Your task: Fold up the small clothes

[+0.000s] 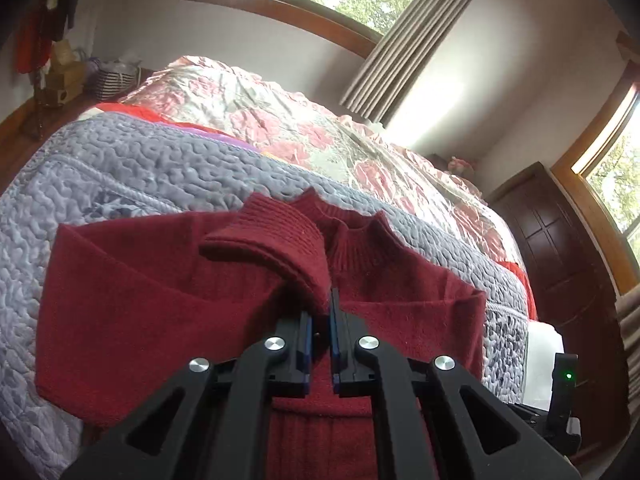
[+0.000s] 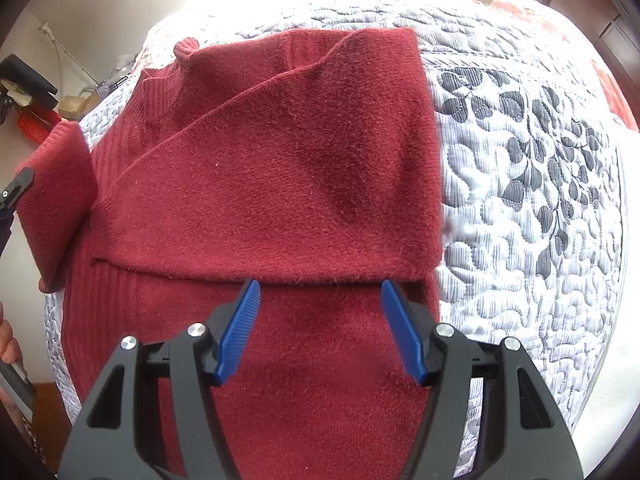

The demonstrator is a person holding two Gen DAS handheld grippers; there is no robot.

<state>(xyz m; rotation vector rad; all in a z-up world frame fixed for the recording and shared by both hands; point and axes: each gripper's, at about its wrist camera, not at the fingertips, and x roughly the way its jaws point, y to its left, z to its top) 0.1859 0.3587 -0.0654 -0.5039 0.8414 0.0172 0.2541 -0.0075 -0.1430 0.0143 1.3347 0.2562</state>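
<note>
Pinching the ribbed cuff [image 1: 276,248] of a sleeve, the left gripper [image 1: 322,312] has its jaws pressed together, lifting it over the sweater [image 1: 152,300]. The right gripper [image 2: 320,308] hovers with jaws spread above the other sleeve [image 2: 288,168], already folded across. Sleeve-folding step, I judge; next, lay this cuff flat across the chest. Fuzzy dark-red knit, ribbed collar [image 1: 352,240], lying on the bed's puckered grey quilt [image 2: 520,184].

No readable text, labels or numbers anywhere.
</note>
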